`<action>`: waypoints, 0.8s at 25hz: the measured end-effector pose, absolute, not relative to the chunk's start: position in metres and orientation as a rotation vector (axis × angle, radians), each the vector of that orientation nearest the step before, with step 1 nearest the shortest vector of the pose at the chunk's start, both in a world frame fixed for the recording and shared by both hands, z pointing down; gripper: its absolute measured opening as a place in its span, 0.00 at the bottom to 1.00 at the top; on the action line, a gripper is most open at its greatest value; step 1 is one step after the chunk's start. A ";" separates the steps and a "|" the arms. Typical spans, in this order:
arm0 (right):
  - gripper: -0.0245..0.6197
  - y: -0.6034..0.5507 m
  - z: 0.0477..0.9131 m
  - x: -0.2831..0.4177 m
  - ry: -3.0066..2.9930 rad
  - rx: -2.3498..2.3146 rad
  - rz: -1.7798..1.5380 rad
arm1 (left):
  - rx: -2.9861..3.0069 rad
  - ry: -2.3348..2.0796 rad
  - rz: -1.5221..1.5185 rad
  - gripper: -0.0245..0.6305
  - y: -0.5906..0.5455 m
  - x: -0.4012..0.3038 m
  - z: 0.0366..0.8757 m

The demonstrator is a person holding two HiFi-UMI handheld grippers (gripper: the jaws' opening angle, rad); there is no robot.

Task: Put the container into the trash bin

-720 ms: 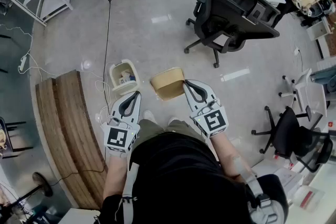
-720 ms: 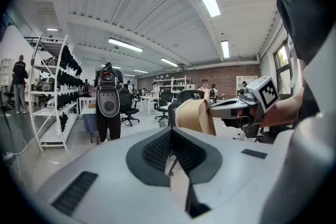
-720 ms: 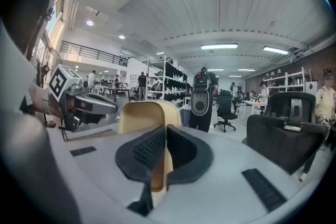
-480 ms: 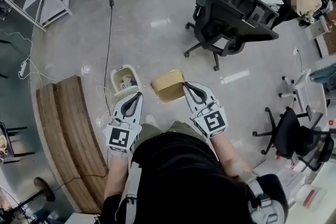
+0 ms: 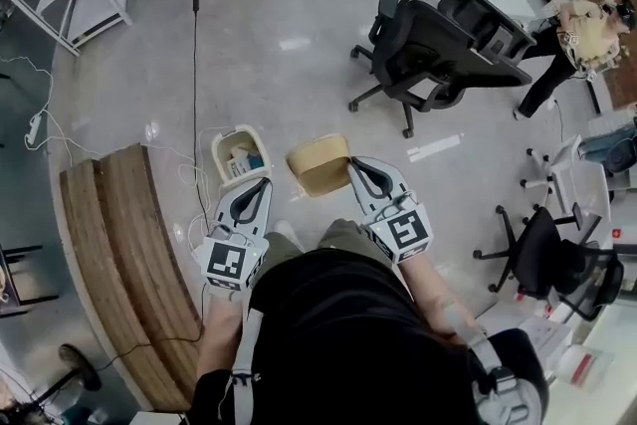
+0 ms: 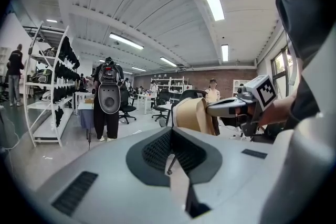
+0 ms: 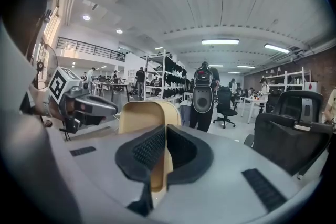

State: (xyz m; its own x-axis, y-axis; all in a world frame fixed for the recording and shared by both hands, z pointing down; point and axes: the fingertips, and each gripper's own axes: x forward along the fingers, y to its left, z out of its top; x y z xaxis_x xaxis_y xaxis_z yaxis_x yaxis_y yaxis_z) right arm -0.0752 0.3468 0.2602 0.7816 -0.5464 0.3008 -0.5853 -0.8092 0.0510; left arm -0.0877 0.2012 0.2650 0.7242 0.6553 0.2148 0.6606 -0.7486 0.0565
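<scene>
Moved: barely anything. The trash bin (image 5: pixel 242 154) sits slightly nearer the left tongs (image 5: pixel 261 180) in the head view, and a person at far right (image 5: pixel 557 45) is now standing in the open. The grip is unchanged.
Container: a tan paper container (image 5: pixel 318 162) is up in the air, held by one wall. It is beside the bin on its right, not over it.
Right tongs: the right tongs (image 5: pixel 351 158) are clenched on the container wall, and the right gripper view shows the wall pinched between the pads (image 7: pixel 152 152).
Left tongs: closed with nothing between them. They hang just on the near side of the bin.
Bin: small, open-topped, on the floor next to the wooden bench (image 5: pixel 119 244). There is already some rubbish inside, and a cable (image 5: pixel 194 65) runs past it.
Risk, miss: the bin mouth looks about as narrow as the container. Letting go before it is centred probably lands it on the rim or the floor.
Risk, slip: a thin paper wall held by one edge may flex or swing during the sideways carry.
Risk, knock: the left tongs are close to the bin, so a bump could tip it or shift it.
Risk, jam: the rubbish inside may leave the container sitting proud.
</scene>
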 end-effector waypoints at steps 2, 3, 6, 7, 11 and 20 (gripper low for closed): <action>0.07 0.338 0.262 -0.071 -0.898 2.835 0.403 | -2.888 -1.124 -0.348 0.05 0.192 -0.084 0.271; 0.08 0.334 0.263 -0.069 -0.894 2.837 0.407 | -2.883 -1.128 -0.358 0.05 0.188 -0.082 0.273; 0.07 0.328 0.267 -0.060 -0.880 2.839 0.421 | -2.877 -1.131 -0.399 0.05 0.179 -0.072 0.279; 0.08 0.327 0.269 -0.055 -0.876 2.844 0.427 | -2.878 -1.133 -0.402 0.05 0.177 -0.068 0.281; 0.07 0.328 0.274 -0.030 -0.871 2.858 0.443 | -2.873 -1.134 -0.405 0.05 0.175 -0.049 0.287; 0.08 0.339 0.282 0.055 -0.979 2.830 0.447 | -2.924 -1.015 -0.457 0.05 0.182 0.020 0.293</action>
State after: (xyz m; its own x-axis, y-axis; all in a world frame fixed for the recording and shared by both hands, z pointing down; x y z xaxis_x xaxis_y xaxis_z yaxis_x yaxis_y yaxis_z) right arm 0.0546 0.3386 0.2816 0.7482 -0.5857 0.3116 -0.6193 -0.7851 0.0113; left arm 0.0196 0.1822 0.2932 0.7471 0.6043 0.2771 0.6079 -0.7896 0.0830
